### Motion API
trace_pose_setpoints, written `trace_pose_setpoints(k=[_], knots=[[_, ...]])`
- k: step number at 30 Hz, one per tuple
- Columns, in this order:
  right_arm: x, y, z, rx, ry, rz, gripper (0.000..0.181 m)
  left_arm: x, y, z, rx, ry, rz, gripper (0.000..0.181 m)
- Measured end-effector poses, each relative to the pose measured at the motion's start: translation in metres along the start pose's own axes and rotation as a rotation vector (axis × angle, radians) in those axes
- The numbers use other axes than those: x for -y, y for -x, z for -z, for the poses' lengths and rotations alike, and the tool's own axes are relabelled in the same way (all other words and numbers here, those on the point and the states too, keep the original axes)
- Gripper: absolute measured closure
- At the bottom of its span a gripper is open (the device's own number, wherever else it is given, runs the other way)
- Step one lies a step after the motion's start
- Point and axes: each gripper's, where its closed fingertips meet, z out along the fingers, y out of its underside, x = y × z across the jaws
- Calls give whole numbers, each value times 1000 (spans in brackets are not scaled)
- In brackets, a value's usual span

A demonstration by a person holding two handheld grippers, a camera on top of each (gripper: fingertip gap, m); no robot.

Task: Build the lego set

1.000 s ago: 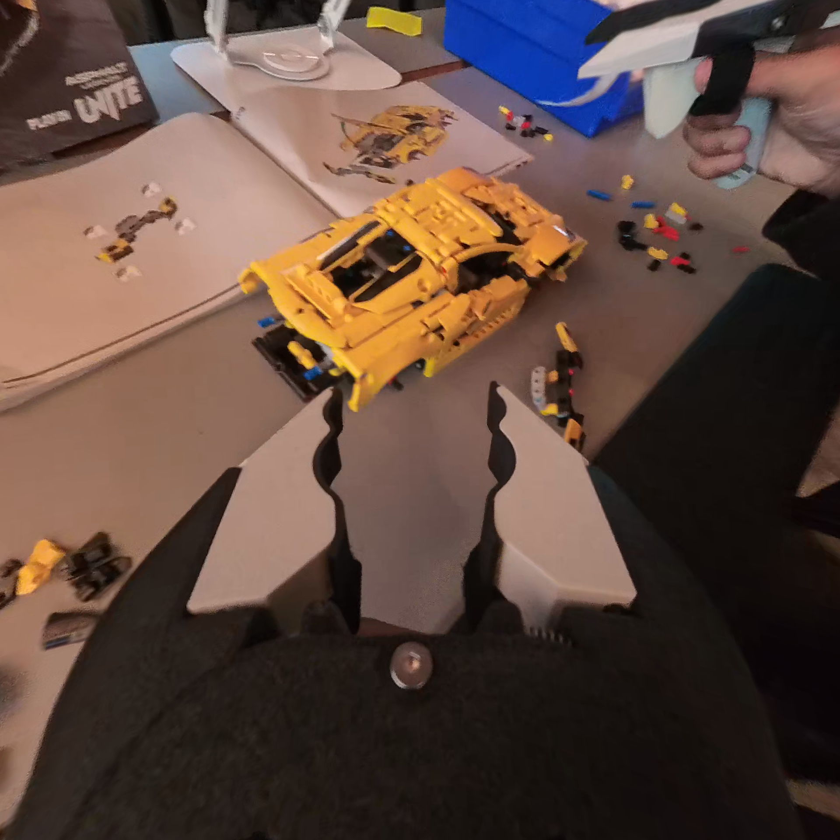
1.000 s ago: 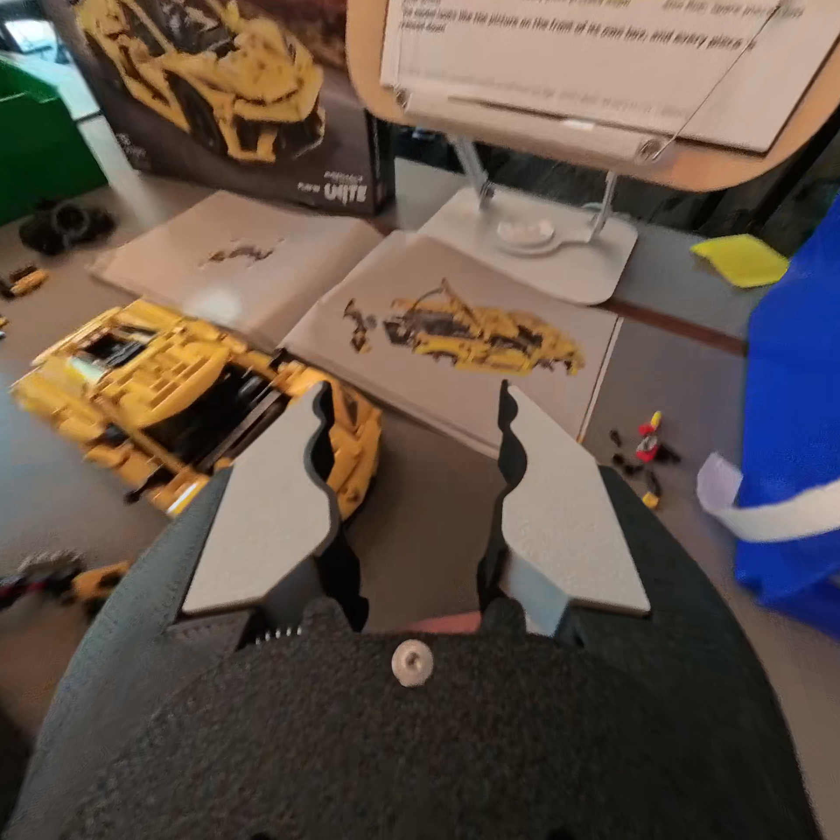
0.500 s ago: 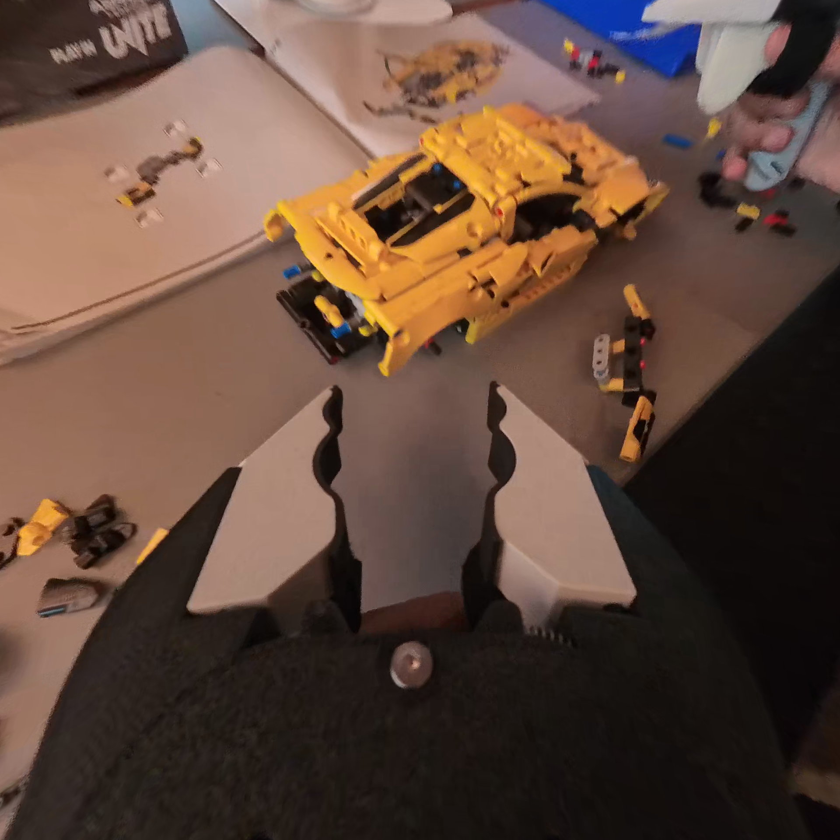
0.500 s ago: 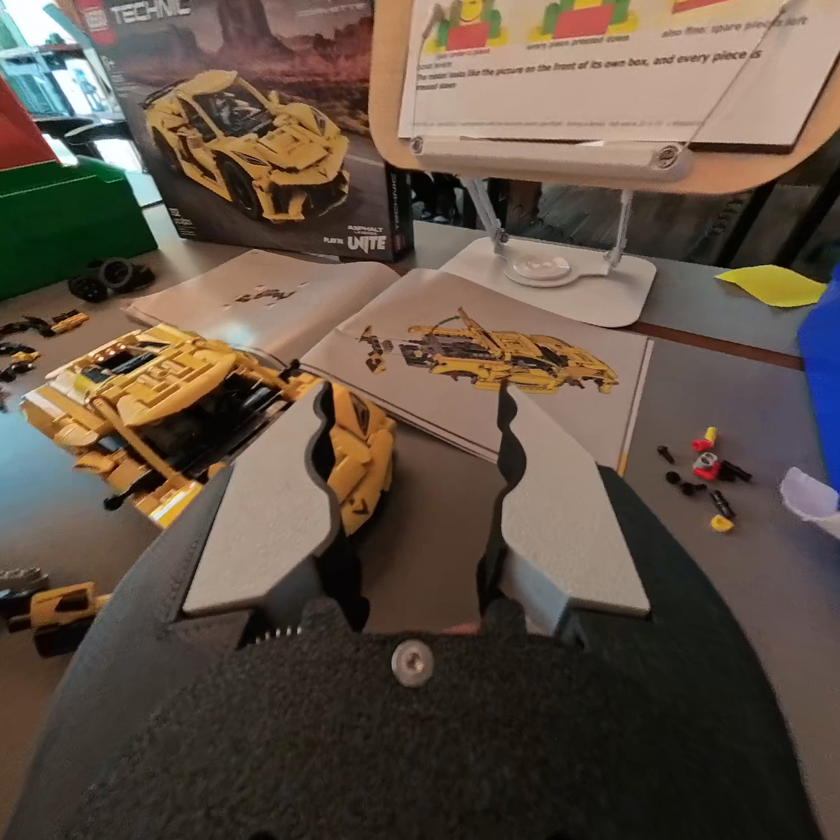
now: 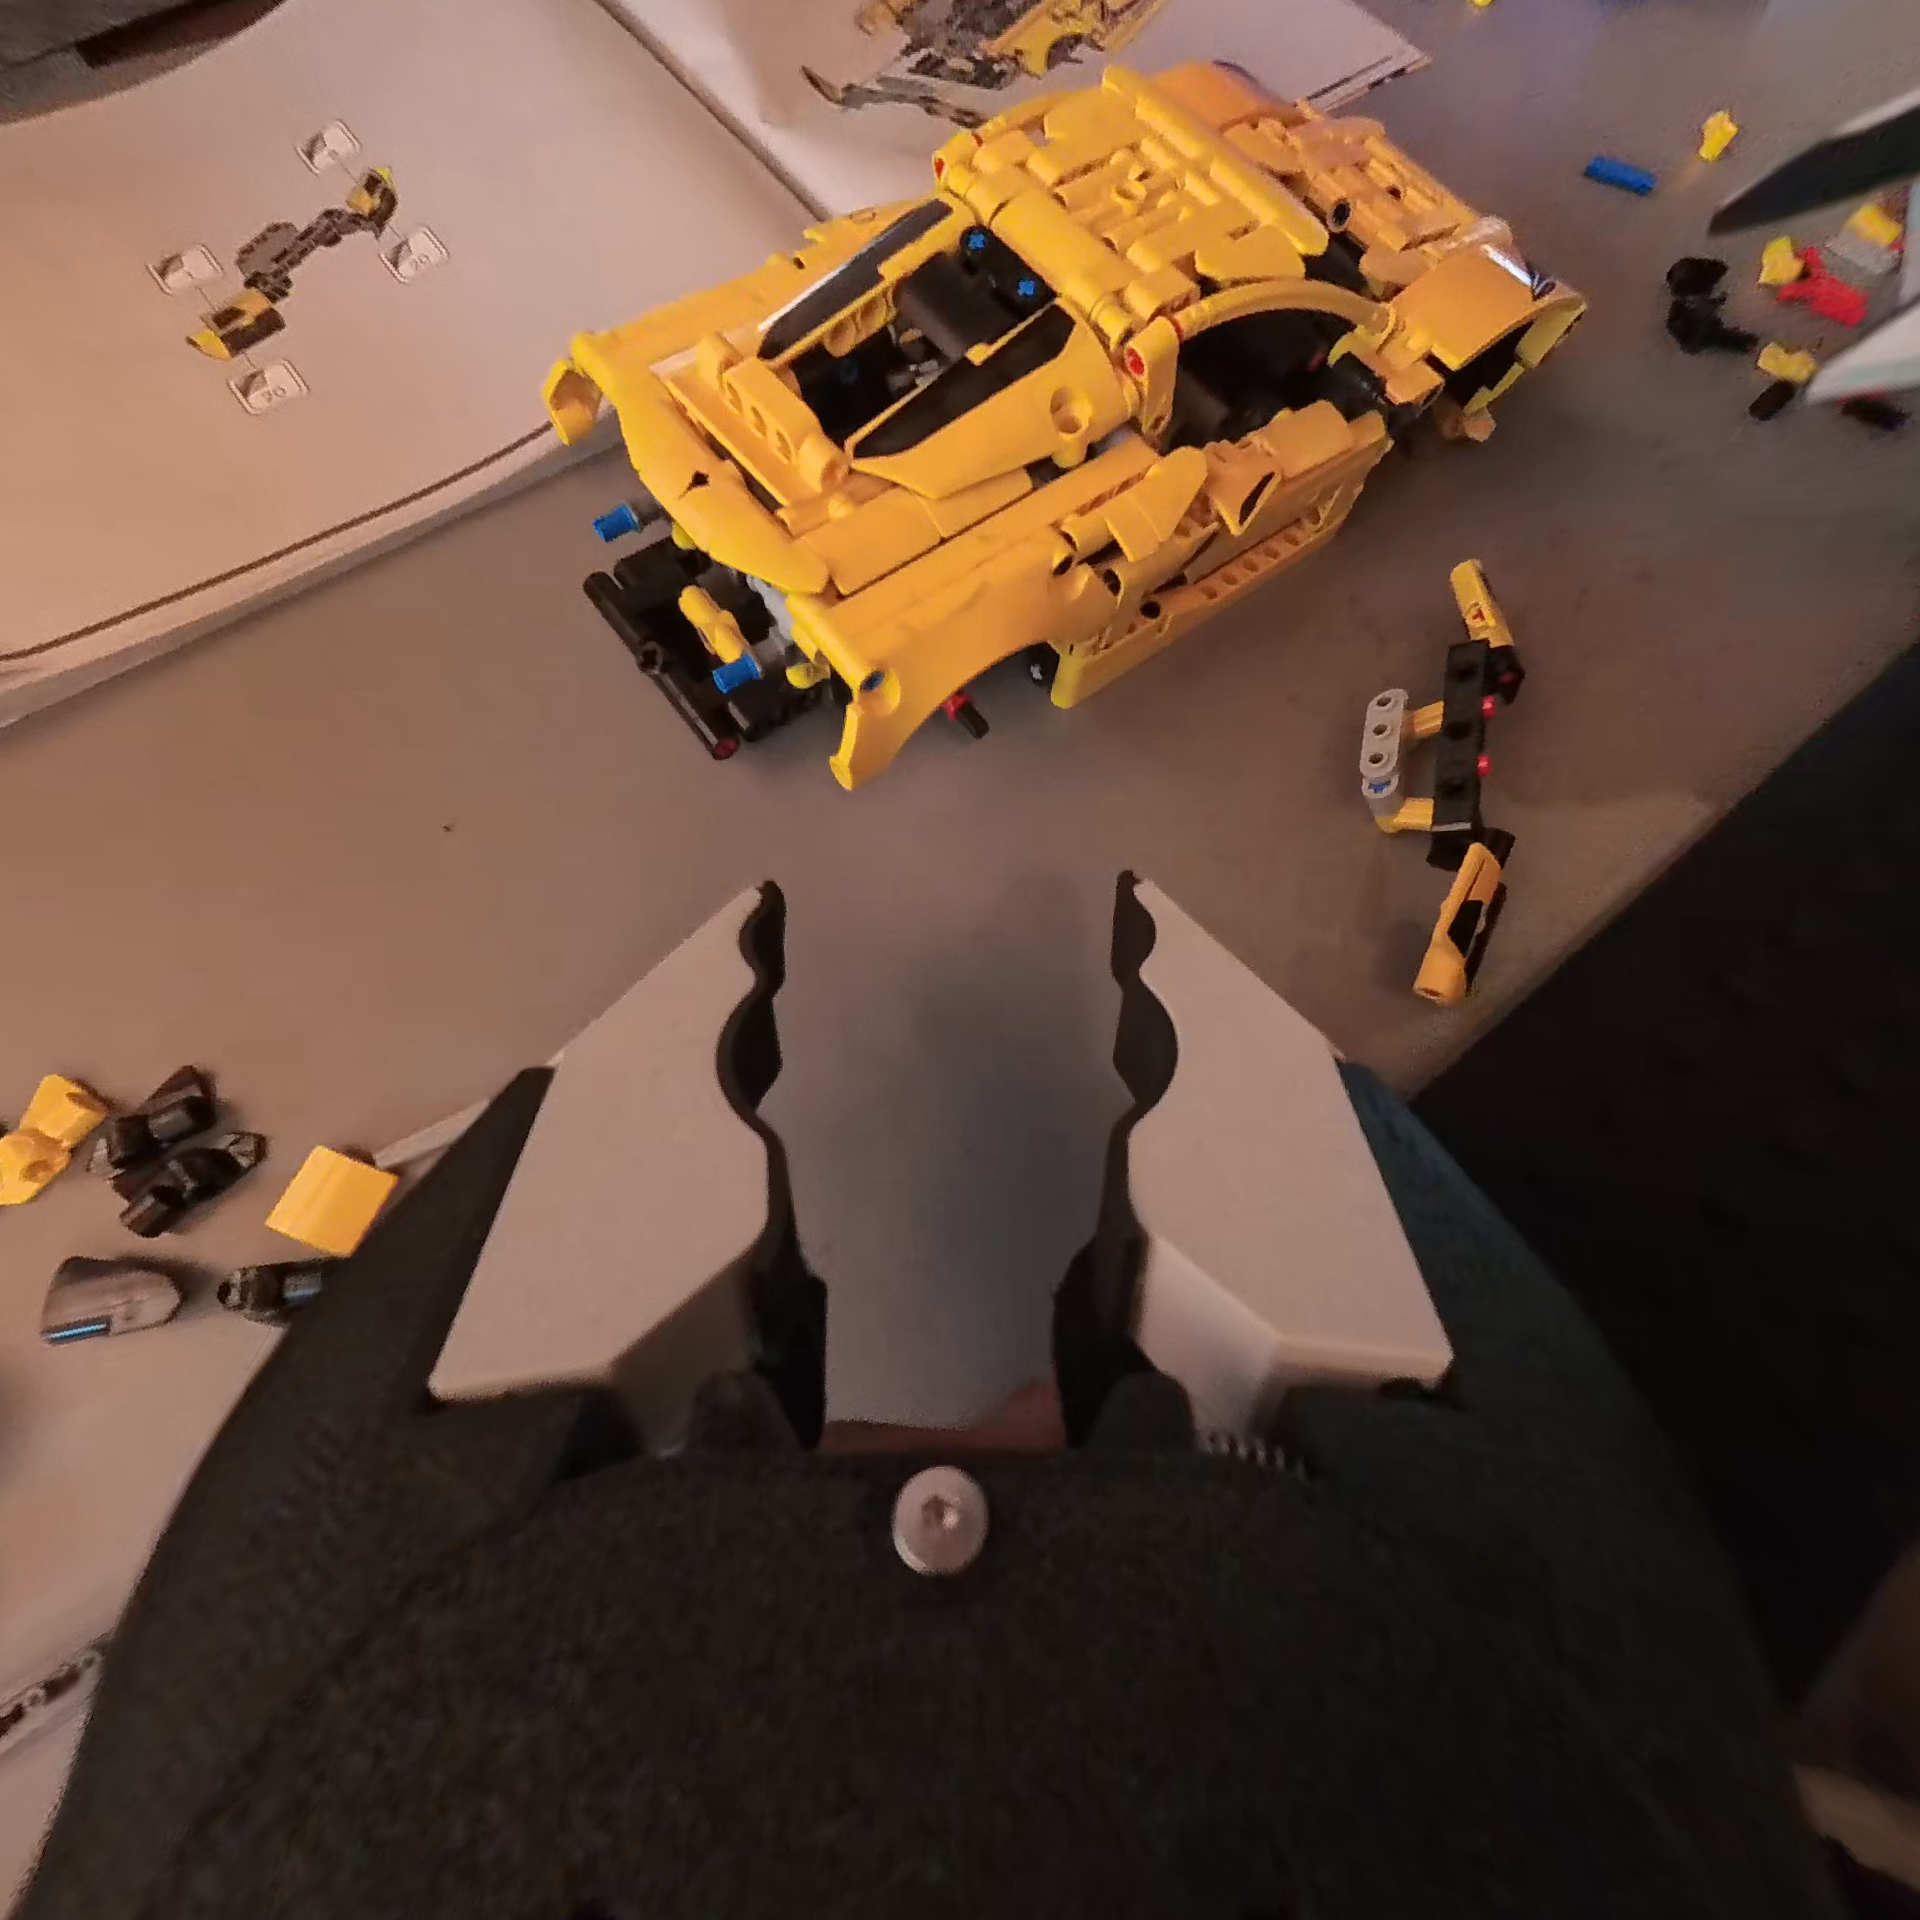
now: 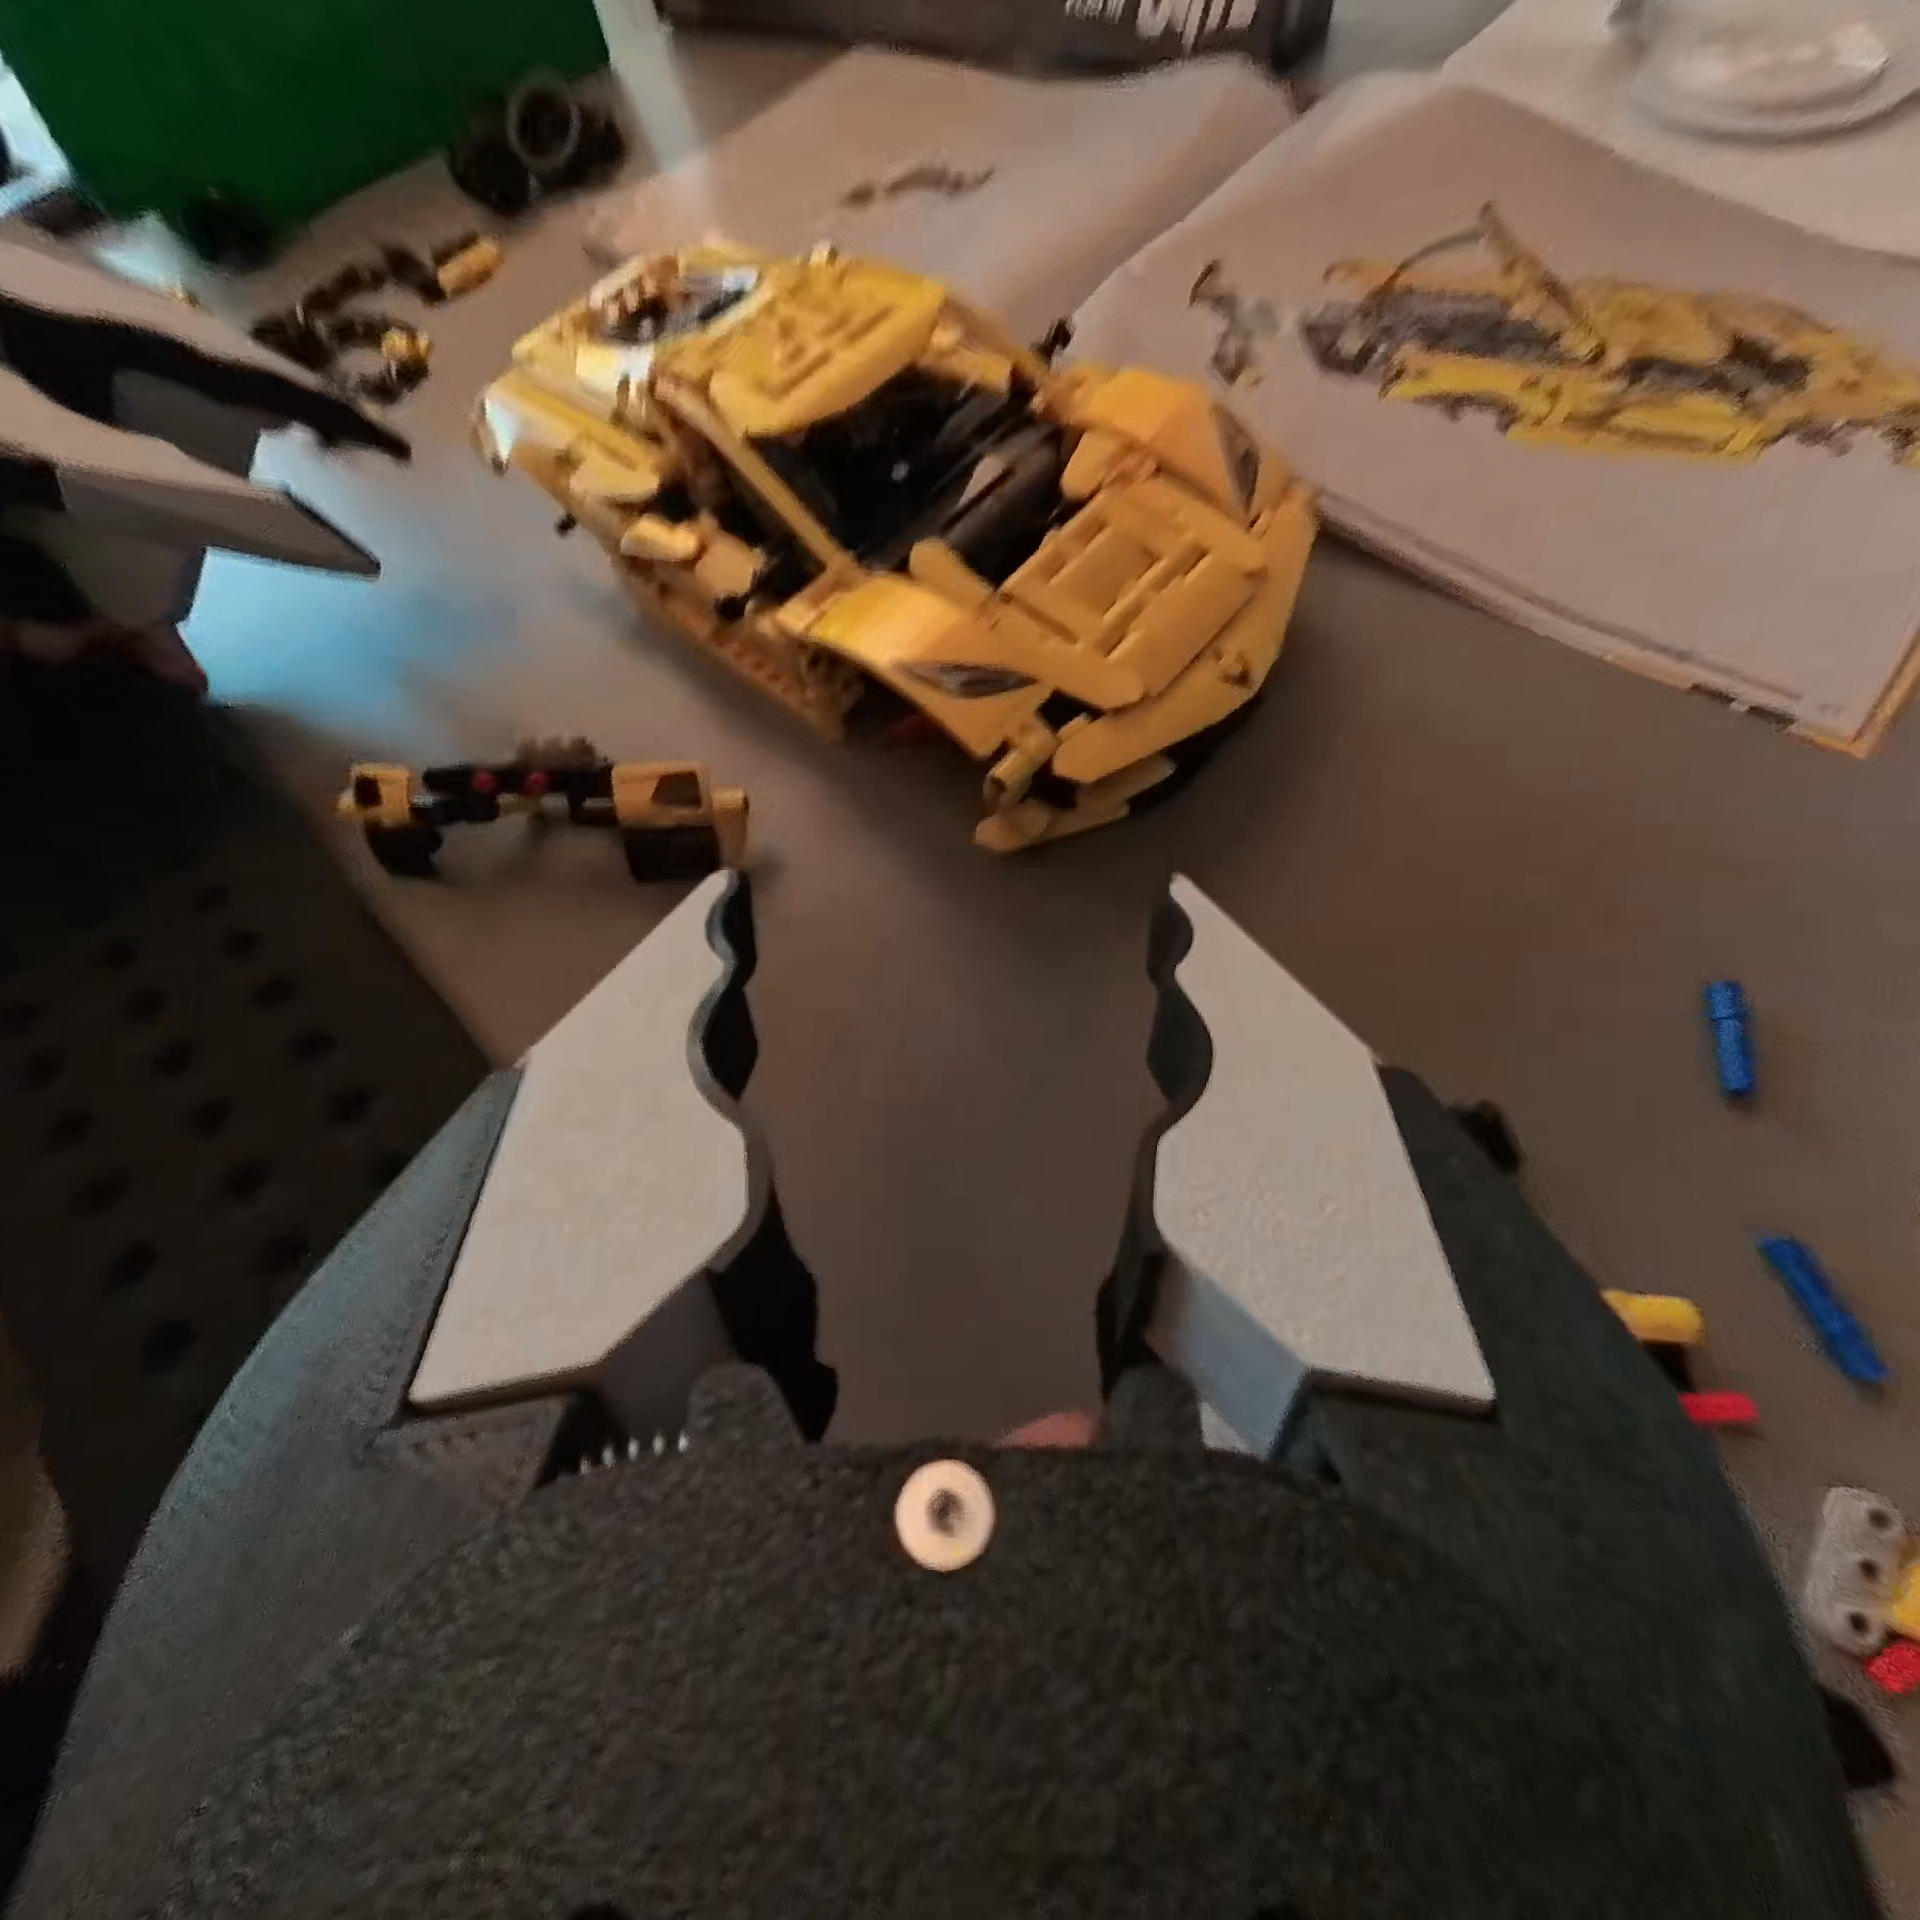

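Right wrist view is motion-blurred: yellow brick-built car [image 6: 894, 509] and printed page of the open instruction booklet [image 6: 1621, 364] smeared. Green bin [image 6: 291, 94] and dark box [image 6: 997, 16] cropped at top edge. Small loose pieces [image 5: 1808, 281] at the bench's right edge too small to identify.

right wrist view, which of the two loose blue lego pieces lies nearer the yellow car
The short stubby blue pin, farther up the table; the long thin blue axle lies lower, toward the camera.

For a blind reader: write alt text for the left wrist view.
An open, empty left claw hovers over a grey table, pointing at a partly built yellow lego car. A small yellow-and-black subassembly lies right of the car, an open instruction booklet behind it, and loose pieces at left.
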Motion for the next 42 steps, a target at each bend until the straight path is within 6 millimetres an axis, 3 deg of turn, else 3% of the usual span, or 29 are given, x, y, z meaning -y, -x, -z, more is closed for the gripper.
trace_pose_setpoints(k=[2, 5, 11, 18, 21, 24, 26, 28, 30, 33, 37, 42], knots=[[-7, 2, 0, -15, 29, -3, 104, -3, 0, 2, 21, 4, 2, 122], [1, 7, 10, 1, -48, -30, 112, -9, -3, 8, 43, 7, 7, 133], [-17, 23, 17, -2, 1, -14, 109, -23, -15, 21, 61, 17, -10, 136], [-8, 19, 25, -58, -68, 18, 112, -13, -11, 26, 138, -50, -51, 136], [36, 3, 40, -109, -154, 50, 121, 18, -4, 26, 145, -80, -47, 138], [103, -19, 47, -165, -176, 49, 124, 86, 9, 26, 147, -143, -38, 138], [141, -32, 33, -181, -180, 50, 122, 138, 23, 17, 143, -239, 5, 138], [160, -52, 6, -228, -185, 69, 120, 171, 48, -3, 180, -297, 61, 137], [154, -86, -25, -316, -181, 30, 120, 182, 69, -26, 219, -314, 108, 137], [134, -114, -53, -343, -210, -86, 124, 179, 76, -49, 179, -350, 162, 138], [106, -128, -60, -343, -239, -149, 132, 152, 77, -61, 140, -298, 138, 138], [96, -135, -61, -337, -221, -137, 136, 140, 73, -70, 43, -265, 151, 138]])
